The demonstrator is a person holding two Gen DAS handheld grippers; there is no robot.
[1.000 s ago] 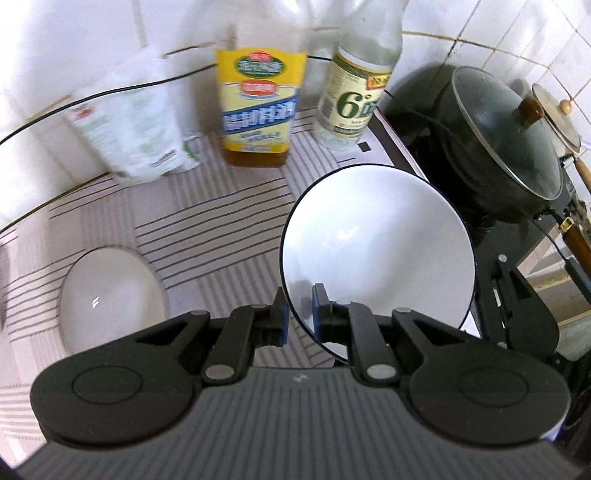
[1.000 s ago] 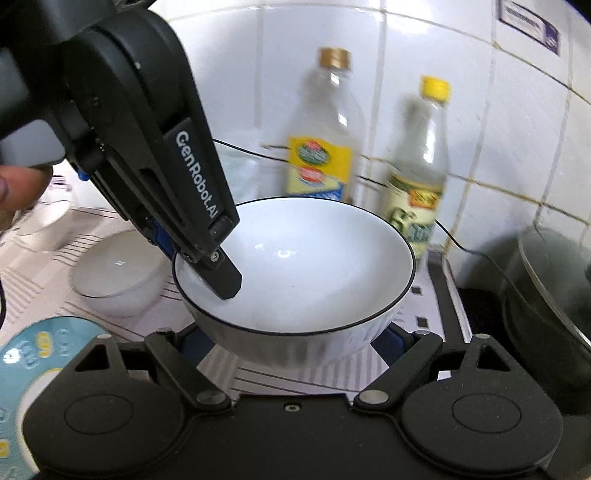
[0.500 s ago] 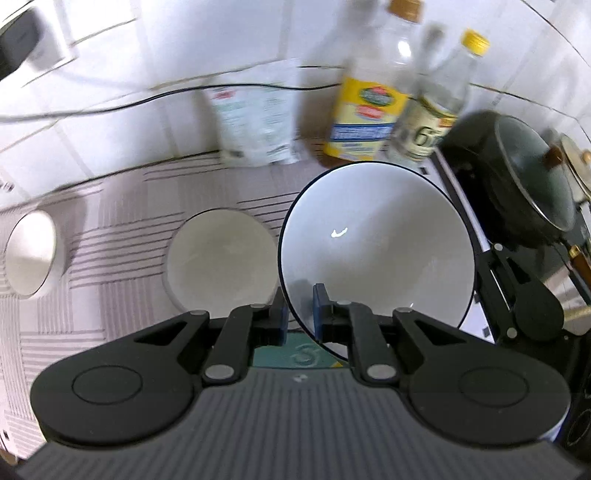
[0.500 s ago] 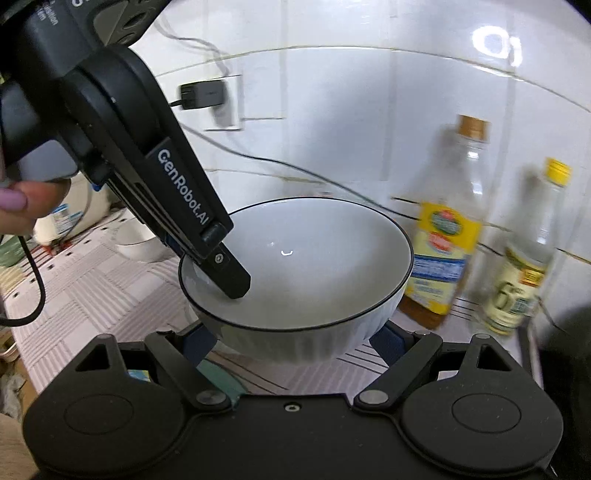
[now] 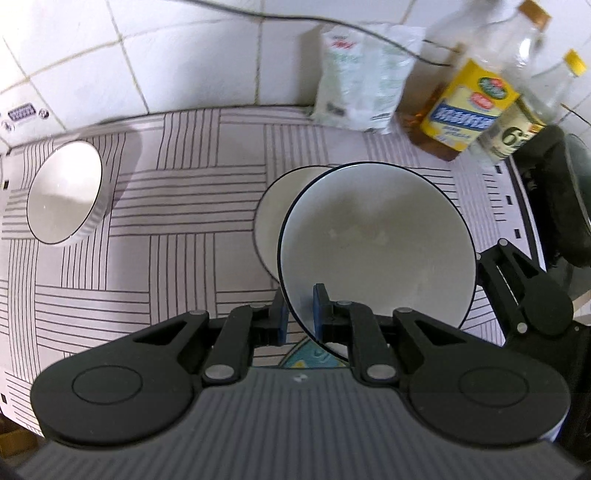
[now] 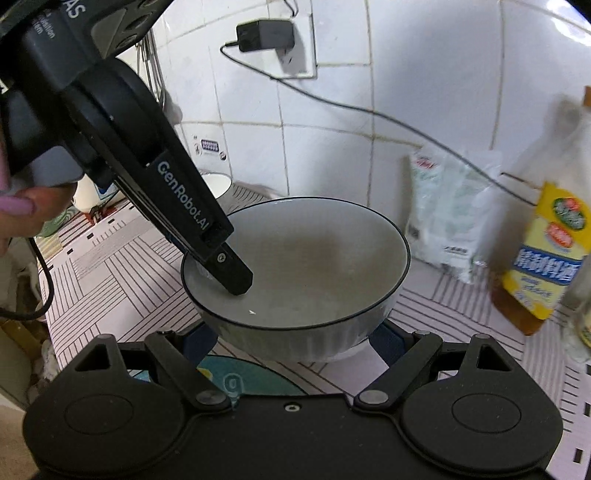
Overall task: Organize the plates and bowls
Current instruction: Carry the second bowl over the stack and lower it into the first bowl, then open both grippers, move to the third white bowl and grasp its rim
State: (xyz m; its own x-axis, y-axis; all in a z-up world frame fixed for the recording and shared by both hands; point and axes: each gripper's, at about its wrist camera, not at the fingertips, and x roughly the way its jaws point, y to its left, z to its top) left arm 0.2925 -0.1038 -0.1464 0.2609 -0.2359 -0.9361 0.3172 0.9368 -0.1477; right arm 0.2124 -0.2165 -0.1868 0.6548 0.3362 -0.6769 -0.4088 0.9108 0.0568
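Note:
My left gripper [image 5: 299, 312] is shut on the near rim of a large white bowl with a black rim [image 5: 380, 236] and holds it above the counter. A second white bowl [image 5: 275, 210] sits on the counter right behind and partly under it. A third white bowl [image 5: 62, 192] stands at the far left. My right gripper [image 6: 291, 341] is open, its fingers on either side of the held bowl's [image 6: 314, 266] base. The left gripper's finger [image 6: 225, 266] reaches inside the bowl. A teal patterned plate [image 6: 240, 380] lies below.
A white bag [image 5: 362, 74], a yellow-labelled bottle [image 5: 469, 99] and a clear bottle [image 5: 517, 129] stand by the tiled wall. A black pot [image 5: 569, 206] sits at the right. A plug and cable [image 6: 266, 33] hang on the wall.
Both grippers have carried the large bowl to the left along the counter; it now hangs partly over the second white bowl. The bottles have slid to the right of view.

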